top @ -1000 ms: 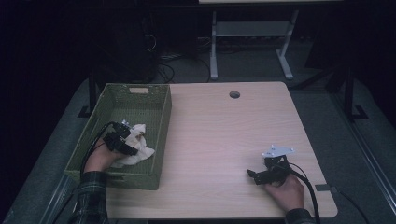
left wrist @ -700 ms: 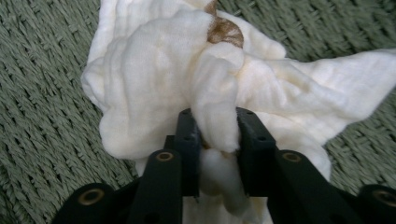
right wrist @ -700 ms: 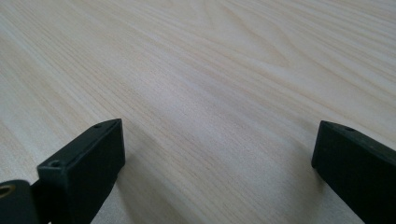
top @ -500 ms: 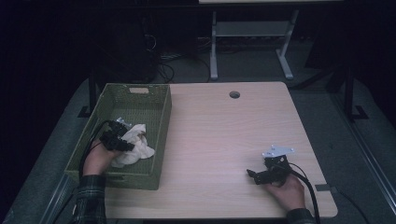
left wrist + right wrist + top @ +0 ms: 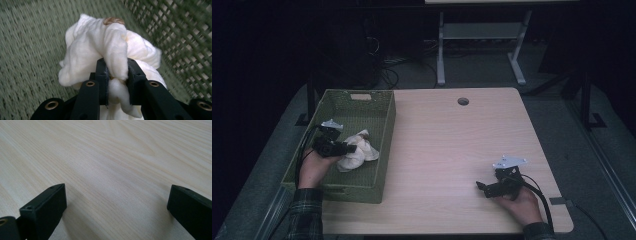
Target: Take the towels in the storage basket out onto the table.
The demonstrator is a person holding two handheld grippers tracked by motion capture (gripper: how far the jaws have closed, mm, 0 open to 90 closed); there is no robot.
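Since the earlier frames, the left gripper [image 5: 346, 148] has been shifted slightly toward the basket's outer wall, the white cloth [image 5: 358, 151] being carried with it inside the green basket [image 5: 382, 150]. A fold of the cloth [image 5: 110, 57] is seen clamped between the left fingers [image 5: 102, 75], drawn close together on it, with the bulk of the fabric bunched beyond and below the fingertips and a small brown spot visible at its top. Woven basket mesh is seen behind the cloth. The right gripper [image 5: 488, 189] has been kept on the bench [image 5: 452, 145], its fingers [image 5: 50, 202] set wide apart, with bare wood grain lying between them and nothing gripped.
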